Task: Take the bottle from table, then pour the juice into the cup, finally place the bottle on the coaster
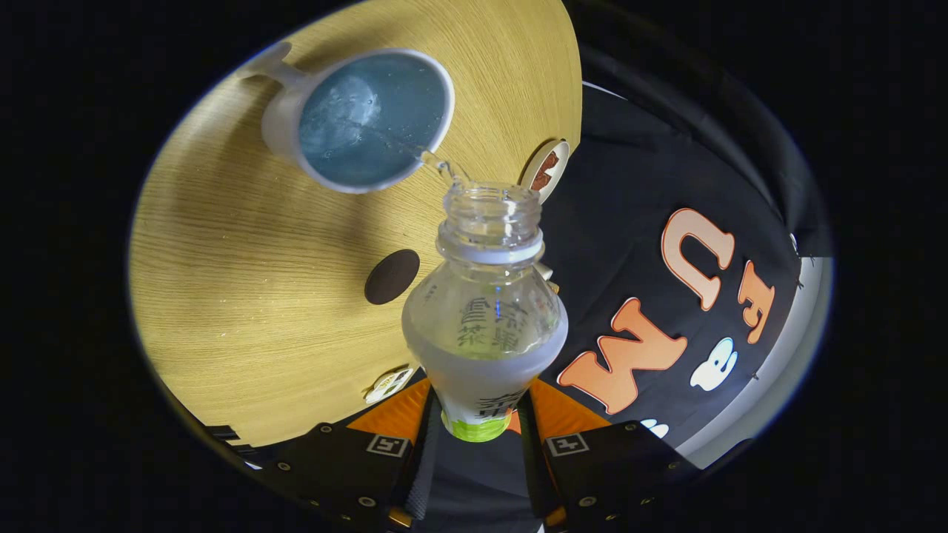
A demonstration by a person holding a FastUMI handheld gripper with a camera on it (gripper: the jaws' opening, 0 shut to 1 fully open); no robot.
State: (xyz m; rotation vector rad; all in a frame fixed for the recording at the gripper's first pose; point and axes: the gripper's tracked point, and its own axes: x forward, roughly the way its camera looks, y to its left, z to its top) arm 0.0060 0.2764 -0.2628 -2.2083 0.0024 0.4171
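My gripper (478, 414) is shut on a clear plastic bottle (485, 311), both fingers pressing its labelled lower body. The bottle is uncapped and tilted, its open neck (490, 215) pointing toward a white cup (355, 118) with a blue inside. A thin stream of clear liquid (444, 166) runs from the neck over the cup's rim into it. The cup stands on the round wooden table (244, 281), its handle turned away from the bottle. A dark round coaster (392, 276) lies flat on the table between the cup and my fingers, beside the bottle's shoulder.
A small white disc with a brown print (546, 170) lies at the table's edge beyond the bottle neck. Another small printed item (387, 383) sits at the table's edge near my fingers. Black booth cloth (666, 185) hangs past the table edge.
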